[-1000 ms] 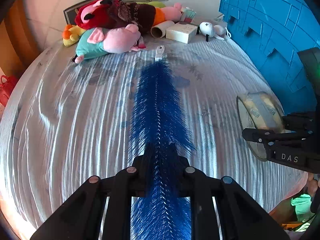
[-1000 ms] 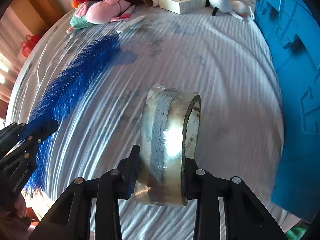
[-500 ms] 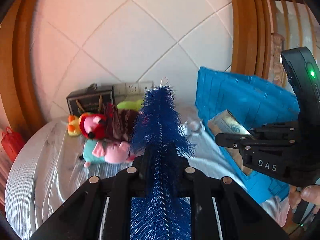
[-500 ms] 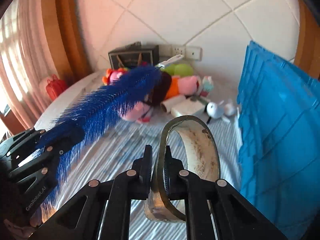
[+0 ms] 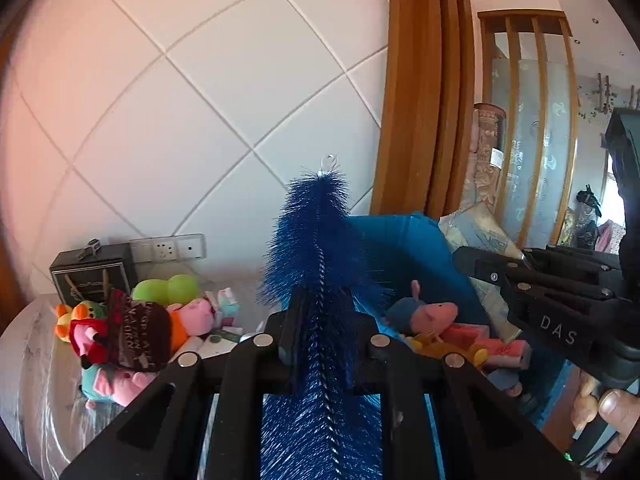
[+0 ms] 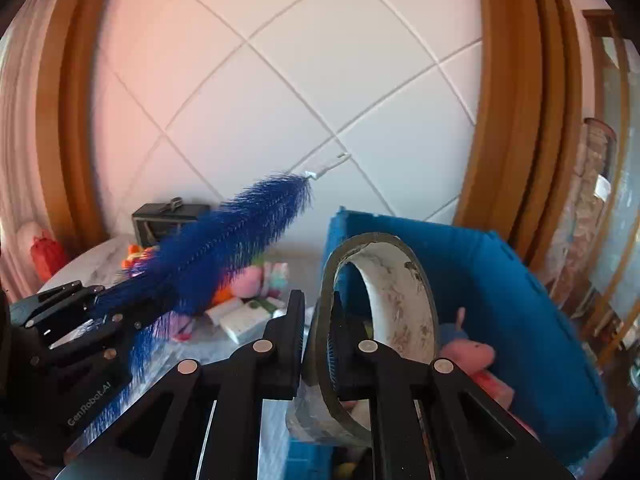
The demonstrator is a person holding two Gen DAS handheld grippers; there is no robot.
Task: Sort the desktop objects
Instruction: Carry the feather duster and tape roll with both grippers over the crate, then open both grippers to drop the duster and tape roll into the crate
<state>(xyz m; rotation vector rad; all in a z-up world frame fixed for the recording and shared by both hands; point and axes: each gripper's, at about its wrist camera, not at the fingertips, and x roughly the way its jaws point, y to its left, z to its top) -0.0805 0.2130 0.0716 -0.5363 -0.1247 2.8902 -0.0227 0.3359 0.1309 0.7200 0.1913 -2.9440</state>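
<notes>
In the left wrist view, your left gripper is clamped on a long blue brush, its two fingers pressed into the bristles on either side of the twisted wire core. The brush points up and away, its white loop tip against the tiled wall. Behind the brush sits an open blue bin with a pink pig toy and other soft toys inside. To the left, on the cloth-covered surface, lies a heap of plush toys in front of a dark box and a row of wall sockets. Your right gripper shows at the right edge, reaching over the bin with the tape roll in it.

In the right wrist view, your right gripper is closed on a roll of clear tape, one finger outside the ring and the other inside it, so it pinches the roll's wall. The roll stands on edge above the near left corner of the blue bin, with the pig toy beyond it. Your left gripper at the left holds the blue brush slanting up to the right.
</notes>
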